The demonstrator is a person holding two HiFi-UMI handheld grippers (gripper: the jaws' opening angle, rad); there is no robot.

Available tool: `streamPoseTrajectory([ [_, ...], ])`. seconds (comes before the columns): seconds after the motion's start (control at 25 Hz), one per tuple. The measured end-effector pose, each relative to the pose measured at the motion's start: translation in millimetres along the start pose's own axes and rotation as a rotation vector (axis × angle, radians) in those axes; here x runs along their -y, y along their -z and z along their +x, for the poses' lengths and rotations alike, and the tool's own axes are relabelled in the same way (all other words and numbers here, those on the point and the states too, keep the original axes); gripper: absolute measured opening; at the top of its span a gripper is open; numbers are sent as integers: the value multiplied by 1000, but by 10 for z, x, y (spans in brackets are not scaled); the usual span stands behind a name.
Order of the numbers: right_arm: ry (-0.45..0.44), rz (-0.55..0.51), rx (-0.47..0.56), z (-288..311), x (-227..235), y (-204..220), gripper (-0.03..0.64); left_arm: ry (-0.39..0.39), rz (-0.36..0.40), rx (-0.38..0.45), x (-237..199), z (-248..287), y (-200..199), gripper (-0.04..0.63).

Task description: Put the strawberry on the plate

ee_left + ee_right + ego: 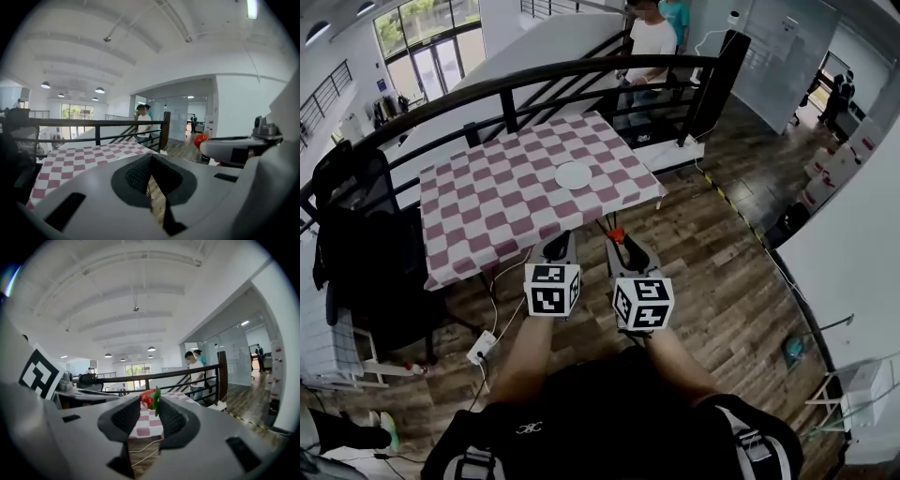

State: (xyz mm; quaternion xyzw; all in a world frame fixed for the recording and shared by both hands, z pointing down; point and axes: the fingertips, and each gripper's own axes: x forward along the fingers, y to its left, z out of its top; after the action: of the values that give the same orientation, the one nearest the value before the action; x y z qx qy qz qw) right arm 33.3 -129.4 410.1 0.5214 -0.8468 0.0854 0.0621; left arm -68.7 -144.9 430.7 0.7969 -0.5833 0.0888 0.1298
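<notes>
A white plate (573,175) lies near the middle of the pink-and-white checkered table (487,202). Both grippers hover over the wooden floor just short of the table's near edge. My right gripper (617,240) is shut on a red strawberry (616,234). In the right gripper view the strawberry (147,398), with its green leaves, sits pinched at the tips of that gripper (150,407). My left gripper (558,246) is beside it on the left. Its tips (151,161) meet with nothing between them. The strawberry (201,139) also shows at the right of the left gripper view.
A black railing (581,70) curves round the table's far side, with two people (652,37) standing behind it. A black chair draped with dark cloth (356,234) stands at the table's left. A power strip (480,347) and cables lie on the floor under the near edge.
</notes>
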Motion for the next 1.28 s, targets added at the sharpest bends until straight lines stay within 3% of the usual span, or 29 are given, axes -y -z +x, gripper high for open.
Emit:
streamPoseTrajectory([
  [0.28, -18, -44, 21, 330, 296, -2, 133, -64, 11, -43, -80, 404, 30, -11],
  [0.48, -45, -33, 25, 843, 330, 6, 133, -62, -80, -33, -438, 722, 3, -11],
  [0.68, -79, -9, 16, 1429, 501, -99, 133, -101, -16, -42, -696, 1152, -154, -11],
  [1.04, -169, -5, -16, 2413, 921, -285, 132, -173, -33, -52, -1029, 1971, -470, -11],
  [1.28, -253, -59, -60, 3064, 1147, -258, 132, -244, -40, -62, -1239, 2428, -525, -11],
])
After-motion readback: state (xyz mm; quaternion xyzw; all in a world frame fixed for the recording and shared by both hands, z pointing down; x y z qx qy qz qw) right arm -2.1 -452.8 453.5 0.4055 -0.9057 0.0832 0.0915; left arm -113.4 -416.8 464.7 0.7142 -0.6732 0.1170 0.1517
